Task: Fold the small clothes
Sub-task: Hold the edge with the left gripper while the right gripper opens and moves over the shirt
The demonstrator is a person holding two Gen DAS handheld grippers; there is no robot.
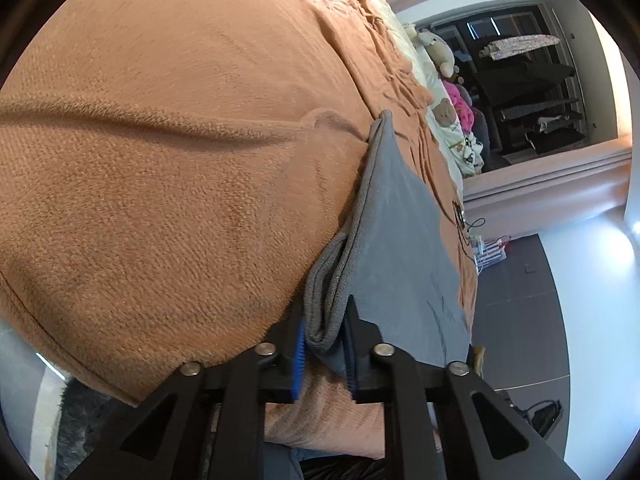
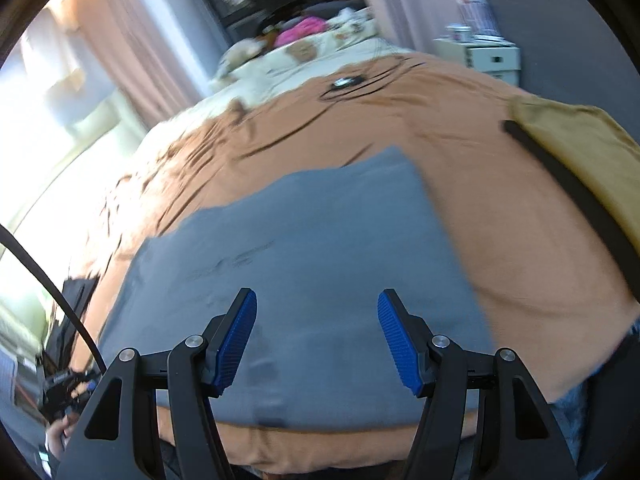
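A grey garment [image 1: 400, 232] lies folded on an orange fleece blanket [image 1: 160, 140] that covers a bed. In the left wrist view its thick, layered edge runs between my blue pads, and my left gripper [image 1: 324, 308] is shut on that edge near the bed's front. In the right wrist view the grey garment [image 2: 320, 220] spreads flat as a rough rectangle. My right gripper [image 2: 317, 294] hovers over its near part, open, with only cloth below and nothing between the fingers. That view is blurred.
A mustard garment [image 2: 580, 140] with a dark band [image 2: 568, 184] lies on the blanket [image 2: 500, 220] to the right. Stuffed toys [image 1: 436, 50] and a pink item [image 2: 304, 26] sit at the bed's far end. A white drawer unit [image 2: 488, 56] stands beside the bed.
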